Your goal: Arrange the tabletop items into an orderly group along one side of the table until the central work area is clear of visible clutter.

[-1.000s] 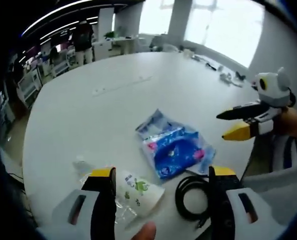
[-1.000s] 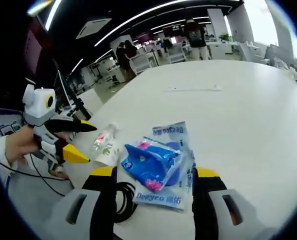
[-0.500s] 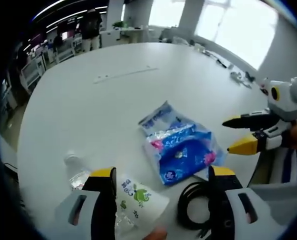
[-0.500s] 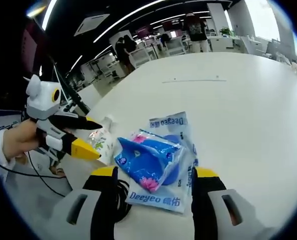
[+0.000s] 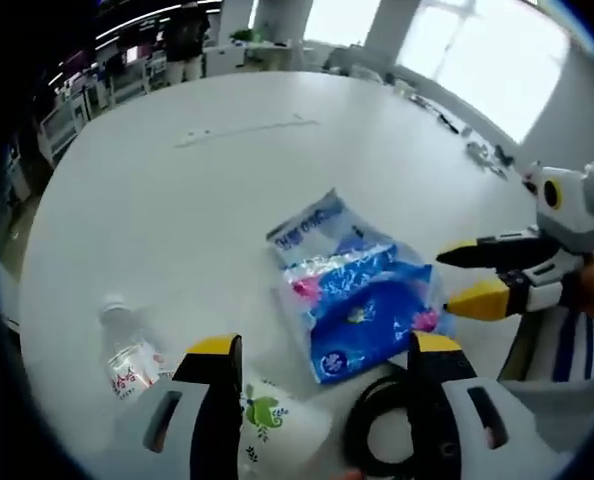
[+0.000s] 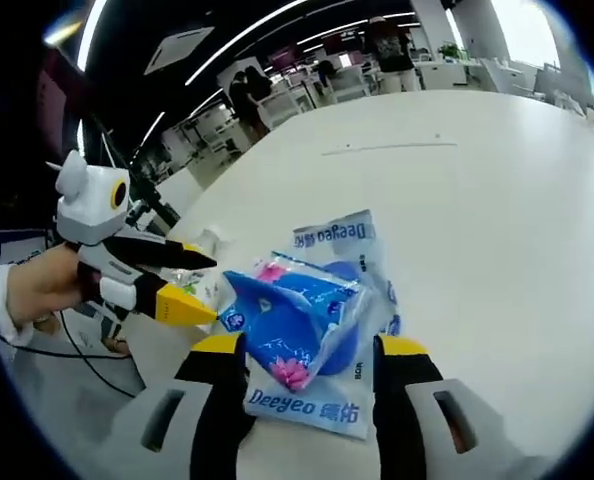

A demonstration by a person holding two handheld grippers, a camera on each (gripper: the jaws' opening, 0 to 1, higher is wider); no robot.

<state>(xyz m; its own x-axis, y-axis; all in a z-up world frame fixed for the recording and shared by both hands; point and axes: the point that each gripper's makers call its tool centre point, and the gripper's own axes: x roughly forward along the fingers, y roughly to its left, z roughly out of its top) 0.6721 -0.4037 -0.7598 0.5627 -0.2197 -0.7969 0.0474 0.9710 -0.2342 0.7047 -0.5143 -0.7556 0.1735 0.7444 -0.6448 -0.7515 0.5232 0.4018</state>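
1. Clutter sits bunched near one edge of the round white table (image 5: pixel 177 200): a blue plastic pack (image 5: pixel 362 300), a small clear bottle (image 5: pixel 127 350) lying on its side, a white pouch with green print (image 5: pixel 272 425), and a coiled black cable (image 5: pixel 377 440).
2. Left gripper (image 5: pixel 322 350) hovers above the table edge, jaws wide apart with nothing between them; the pouch and cable lie just below.
3. Right gripper (image 6: pixel 302 345) has its jaws spread to either side of the blue pack's near end; I cannot tell whether they touch it.
4. People stand among desks far behind the table.
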